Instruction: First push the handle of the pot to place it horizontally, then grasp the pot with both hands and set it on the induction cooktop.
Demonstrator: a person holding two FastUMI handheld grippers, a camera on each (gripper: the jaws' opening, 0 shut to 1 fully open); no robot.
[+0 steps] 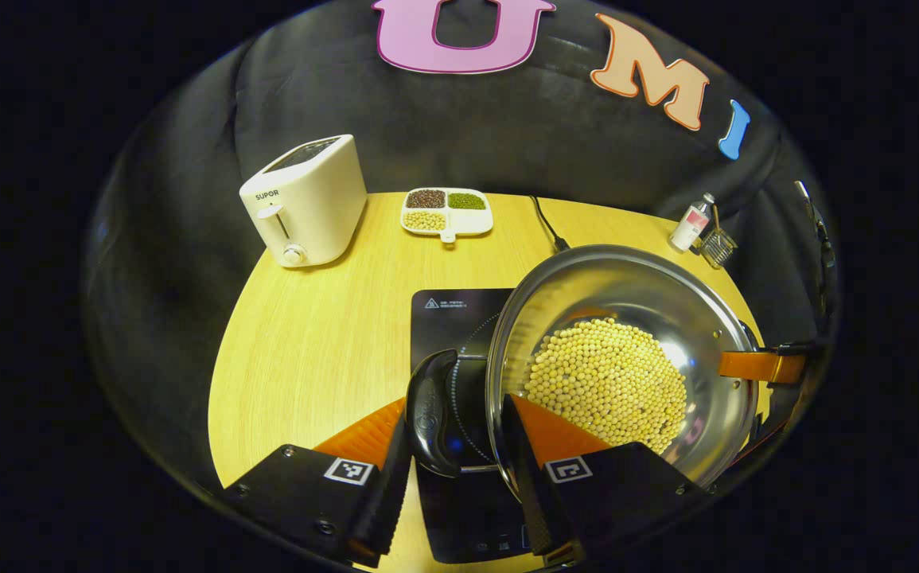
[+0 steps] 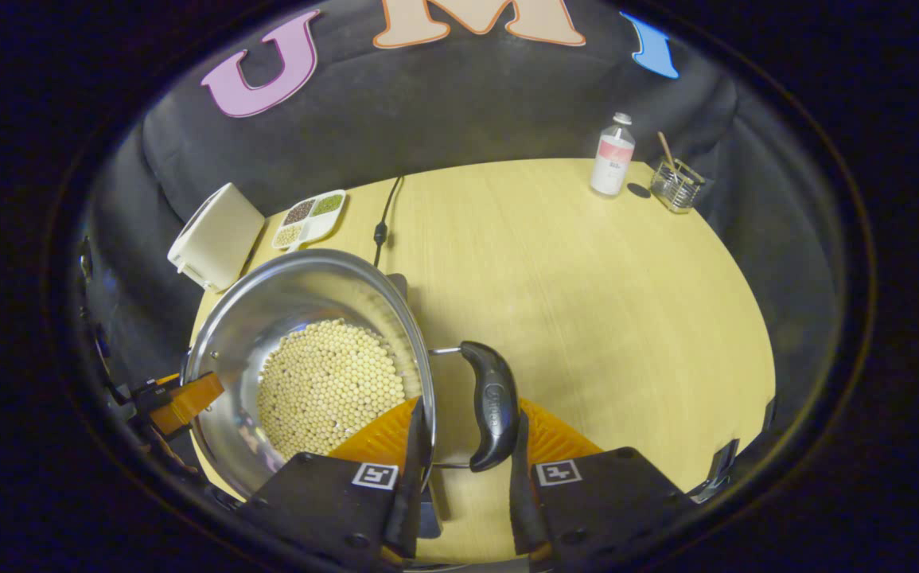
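Note:
A steel pot [image 1: 626,278] holding pale soybeans [image 1: 606,382] hangs over the black induction cooktop [image 1: 451,314]. Its black side handle [image 1: 431,414] lies between the fingers of my left gripper [image 1: 457,406], which is shut on it. In the right gripper view the pot [image 2: 300,286] is at the left, and its other black handle [image 2: 491,406] is pinched by my right gripper [image 2: 471,410]. Each view also catches the opposite gripper at the pot's far rim: the right gripper [image 1: 757,366] and the left gripper [image 2: 181,402].
On the round wooden table [image 1: 308,342] stand a white toaster [image 1: 304,203], a divided dish of beans [image 1: 447,211], a black power cable [image 1: 547,223], a small bottle [image 2: 612,155] and a glass holder with sticks [image 2: 674,187]. Bare tabletop [image 2: 602,302] lies right of the pot.

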